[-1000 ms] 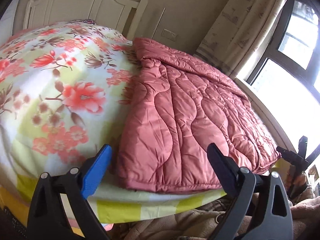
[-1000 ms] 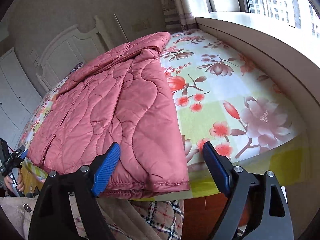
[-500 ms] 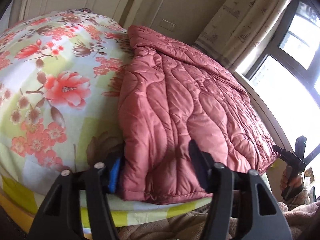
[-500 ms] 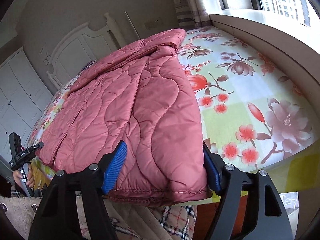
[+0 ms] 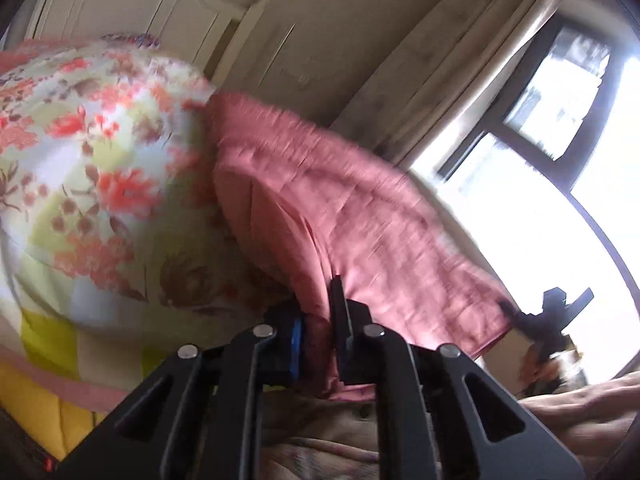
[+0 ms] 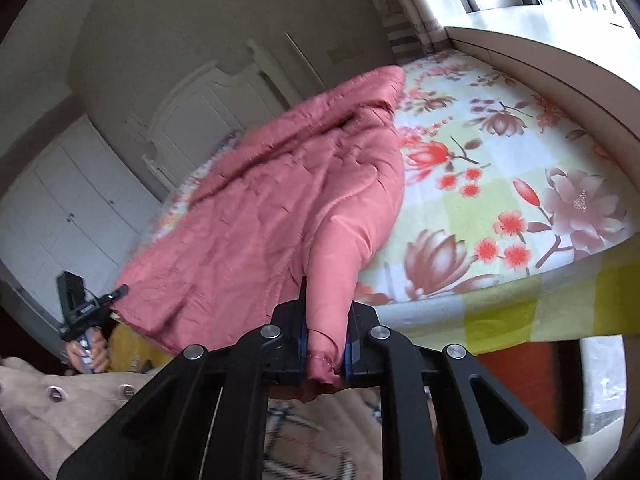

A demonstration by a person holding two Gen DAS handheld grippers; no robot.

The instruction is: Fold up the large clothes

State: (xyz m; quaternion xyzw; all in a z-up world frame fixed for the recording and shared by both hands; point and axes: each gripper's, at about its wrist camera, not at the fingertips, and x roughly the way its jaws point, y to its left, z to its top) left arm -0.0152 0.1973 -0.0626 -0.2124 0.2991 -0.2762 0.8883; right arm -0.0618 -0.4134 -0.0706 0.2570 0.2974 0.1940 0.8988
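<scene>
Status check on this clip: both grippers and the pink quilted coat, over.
Left gripper shut on pink quilted coat, near corner. Right gripper shut on the other near corner. Coat hem lifted off floral bedsheet. Nothing in the way.

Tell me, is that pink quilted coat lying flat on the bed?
No. The coat has its near hem raised off the bed, pinched by the left gripper and the right gripper.

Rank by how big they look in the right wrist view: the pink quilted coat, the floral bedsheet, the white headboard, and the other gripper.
1. Pink quilted coat and floral bedsheet: similar, so unranked.
2. White headboard.
3. Left gripper, smallest.

The coat's near end is closest to the lens, which inflates it.
</scene>
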